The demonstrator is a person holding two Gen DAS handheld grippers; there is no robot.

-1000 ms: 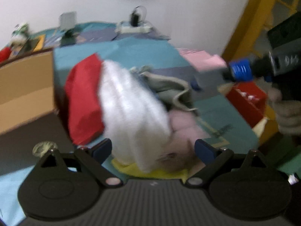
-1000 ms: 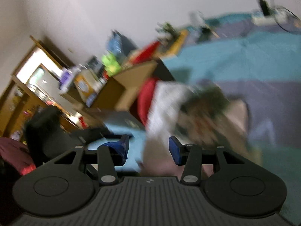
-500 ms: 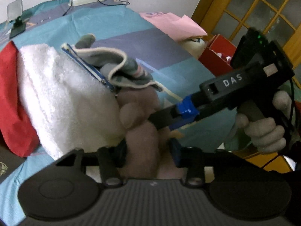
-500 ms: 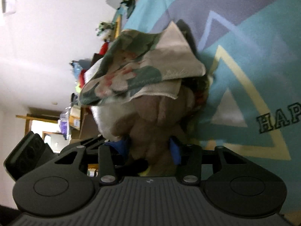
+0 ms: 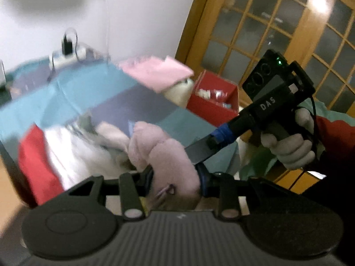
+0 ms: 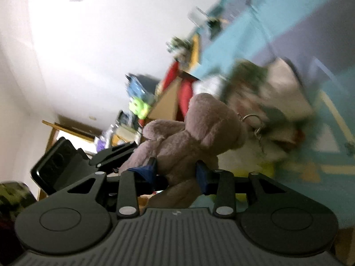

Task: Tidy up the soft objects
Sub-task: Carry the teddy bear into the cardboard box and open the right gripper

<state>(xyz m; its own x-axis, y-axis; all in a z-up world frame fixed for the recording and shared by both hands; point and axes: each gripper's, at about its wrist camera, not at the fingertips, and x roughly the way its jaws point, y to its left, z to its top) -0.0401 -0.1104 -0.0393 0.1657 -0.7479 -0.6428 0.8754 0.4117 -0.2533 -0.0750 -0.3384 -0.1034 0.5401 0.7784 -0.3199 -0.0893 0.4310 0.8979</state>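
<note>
Left wrist view: the left gripper (image 5: 176, 177) is clamped on the pink plush toy (image 5: 164, 153), pads pressed into both sides of its body; the jaws have just been closing, and are narrowed to the toy's width. The toy is held above the teal and purple bedspread (image 5: 73, 93). Behind it, blurred, a white fluffy cloth (image 5: 73, 153) and a red cloth (image 5: 35, 164) are seen on the bed. A folded pink cloth (image 5: 155, 73) lies at the bed's far edge, a red box (image 5: 210, 102) beyond it. The right gripper's finger is seen reaching in from the right and touching the toy, its handle gripped by a gloved hand (image 5: 288, 150).

Right wrist view, rolled sideways: the right gripper (image 6: 176, 171) is also shut on the same plush toy (image 6: 195, 130), pads squeezing its lower part; these jaws have just been closing as well. A metal key ring (image 6: 250, 119) is attached at the toy's head. A patterned cloth (image 6: 266, 102) is blurred behind it on the bedspread (image 6: 244, 37). The left gripper's body is seen at the left edge.
</note>
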